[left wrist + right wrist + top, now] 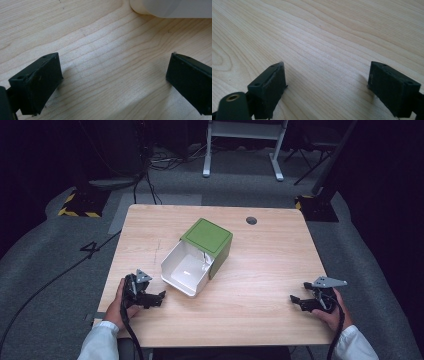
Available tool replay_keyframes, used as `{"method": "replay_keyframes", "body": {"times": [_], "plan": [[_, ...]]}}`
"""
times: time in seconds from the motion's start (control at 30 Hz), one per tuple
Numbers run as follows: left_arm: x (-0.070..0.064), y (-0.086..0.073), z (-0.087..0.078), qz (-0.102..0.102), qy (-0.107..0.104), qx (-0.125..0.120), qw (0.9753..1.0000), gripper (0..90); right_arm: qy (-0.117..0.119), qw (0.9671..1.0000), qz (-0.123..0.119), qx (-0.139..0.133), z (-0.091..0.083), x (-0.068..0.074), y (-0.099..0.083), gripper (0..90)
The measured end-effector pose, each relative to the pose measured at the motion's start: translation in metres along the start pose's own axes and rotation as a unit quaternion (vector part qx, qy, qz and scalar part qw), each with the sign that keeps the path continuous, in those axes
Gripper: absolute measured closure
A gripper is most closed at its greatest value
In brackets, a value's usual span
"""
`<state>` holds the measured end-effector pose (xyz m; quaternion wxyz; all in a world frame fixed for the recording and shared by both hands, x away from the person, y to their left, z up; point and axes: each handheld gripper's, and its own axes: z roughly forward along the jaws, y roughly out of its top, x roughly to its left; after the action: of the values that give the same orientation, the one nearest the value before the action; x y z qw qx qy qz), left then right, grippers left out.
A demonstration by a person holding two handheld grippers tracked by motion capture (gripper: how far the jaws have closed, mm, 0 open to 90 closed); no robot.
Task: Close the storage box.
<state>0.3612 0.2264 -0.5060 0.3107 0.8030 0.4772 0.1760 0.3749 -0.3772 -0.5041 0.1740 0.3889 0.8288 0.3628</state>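
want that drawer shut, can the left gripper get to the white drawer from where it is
Probably yes: the left gripper sits open beside the white drawer, with bare table between them and nothing in the way.

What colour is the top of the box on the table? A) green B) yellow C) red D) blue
A: in the high view the box in the middle of the wooden table has a flat green top, with a white open part sticking out of its near side.
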Motion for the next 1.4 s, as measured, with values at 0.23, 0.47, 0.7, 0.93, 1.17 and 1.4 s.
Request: {"method": "replay_keyframes", "body": {"times": [0.23,0.47,0.7,0.93,1.17,1.4], "plan": [[0.002,-0.002,-0.004,0.041,-0.035,-0.008,0.9985,5.4,0.0,1.0,0.0,0.0,0.0,0.0,0.001,14.5],[-0.001,0.004,-0.009,0.084,-0.046,-0.01,0.9953,19.3,-0.001,1.0,-0.001,0.0,0.001,0.0,0.001,14.4],[0.0,0.01,-0.021,0.085,-0.045,-0.042,0.9945,26.5,0.0,1.0,-0.002,0.0,0.001,0.0,0.001,14.5],[0.002,0.018,-0.037,0.081,-0.039,-0.077,0.993,28.4,0.001,1.0,-0.002,0.0,0.001,0.0,0.001,14.5],[0.001,0.026,-0.05,0.083,-0.025,-0.098,0.9913,29.0,0.001,1.0,-0.002,0.001,0.001,0.0,0.001,14.5],[0.001,0.039,-0.052,0.061,-0.042,-0.119,0.9901,29.0,0.001,1.0,-0.002,0.0,0.001,0.0,0.001,14.5]]}}
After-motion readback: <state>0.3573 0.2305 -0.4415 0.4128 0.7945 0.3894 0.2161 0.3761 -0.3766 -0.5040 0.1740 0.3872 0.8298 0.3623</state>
